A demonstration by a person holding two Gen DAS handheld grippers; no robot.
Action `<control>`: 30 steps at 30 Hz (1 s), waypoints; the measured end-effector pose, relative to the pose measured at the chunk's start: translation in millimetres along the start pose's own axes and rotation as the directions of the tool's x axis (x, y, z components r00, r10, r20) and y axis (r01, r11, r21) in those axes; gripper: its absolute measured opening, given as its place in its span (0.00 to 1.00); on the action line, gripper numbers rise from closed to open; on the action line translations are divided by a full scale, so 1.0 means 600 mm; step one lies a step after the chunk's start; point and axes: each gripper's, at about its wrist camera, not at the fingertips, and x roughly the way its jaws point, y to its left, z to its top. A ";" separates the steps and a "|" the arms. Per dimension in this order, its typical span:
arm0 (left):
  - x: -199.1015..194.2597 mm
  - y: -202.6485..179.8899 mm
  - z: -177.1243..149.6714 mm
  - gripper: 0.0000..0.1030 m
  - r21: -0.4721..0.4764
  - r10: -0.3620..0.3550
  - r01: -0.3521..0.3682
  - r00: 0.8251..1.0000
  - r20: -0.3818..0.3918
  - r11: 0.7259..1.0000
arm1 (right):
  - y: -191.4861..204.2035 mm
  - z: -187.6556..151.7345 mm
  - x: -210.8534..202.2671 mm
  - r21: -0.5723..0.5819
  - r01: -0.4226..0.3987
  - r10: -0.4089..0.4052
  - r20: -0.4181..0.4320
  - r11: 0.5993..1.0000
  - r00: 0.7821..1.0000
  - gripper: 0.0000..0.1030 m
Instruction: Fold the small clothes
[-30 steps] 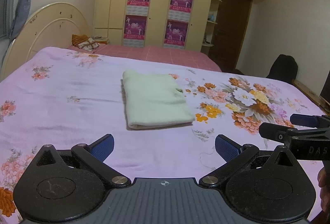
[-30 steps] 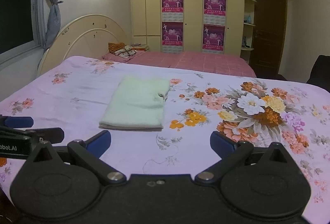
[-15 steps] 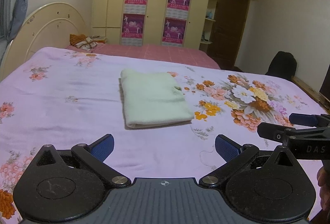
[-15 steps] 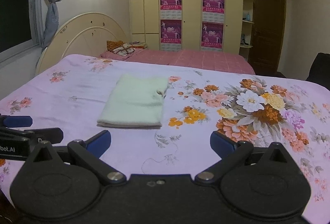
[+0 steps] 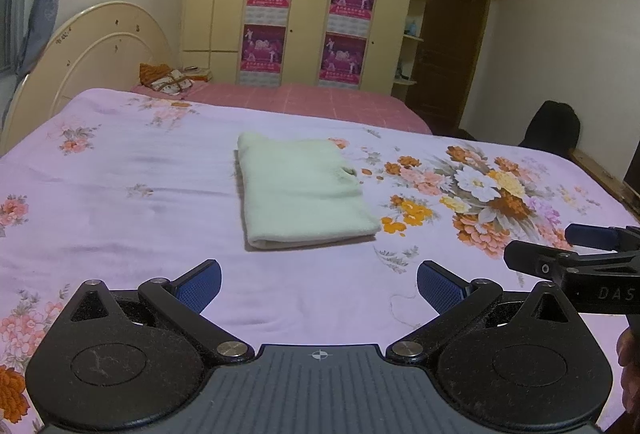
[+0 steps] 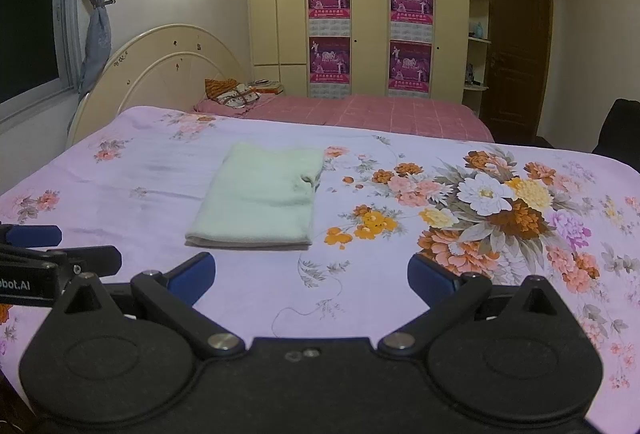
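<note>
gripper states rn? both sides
Left gripper: open, holding nothing, short of the folded green cloth.
Right gripper: open, holding nothing.

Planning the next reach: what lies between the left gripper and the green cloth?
Nothing visible. Only bare flowered bedsheet lies between the open left gripper and the folded green cloth.

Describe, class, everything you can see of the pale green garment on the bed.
The pale green garment is folded into a neat, flat rectangle of several layers, in soft fabric that looks like knit or fleece. Its thick folded edge faces the cameras, and a small opening or notch shows on its right side. It lies on the floral lilac bedsheet, left of the large flower print. Nothing else touches it: both the left gripper and right gripper are open, short of it.
</note>
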 end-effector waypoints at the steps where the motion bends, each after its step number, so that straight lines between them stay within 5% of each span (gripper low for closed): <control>1: 0.000 0.000 0.000 1.00 0.001 0.001 -0.001 1.000 0.002 1.000 | 0.001 0.000 0.000 0.000 0.000 0.000 0.000 1.000 1.000 0.99; 22: 0.000 0.005 -0.006 1.00 0.012 0.011 -0.011 1.000 0.002 1.000 | 0.008 -0.001 0.005 -0.001 -0.001 0.001 0.005 1.000 1.000 0.99; 30: -0.010 -0.011 -0.011 1.00 0.089 0.003 -0.007 0.999 0.040 0.996 | 0.012 -0.003 0.005 -0.002 -0.003 0.003 0.004 1.000 1.000 0.99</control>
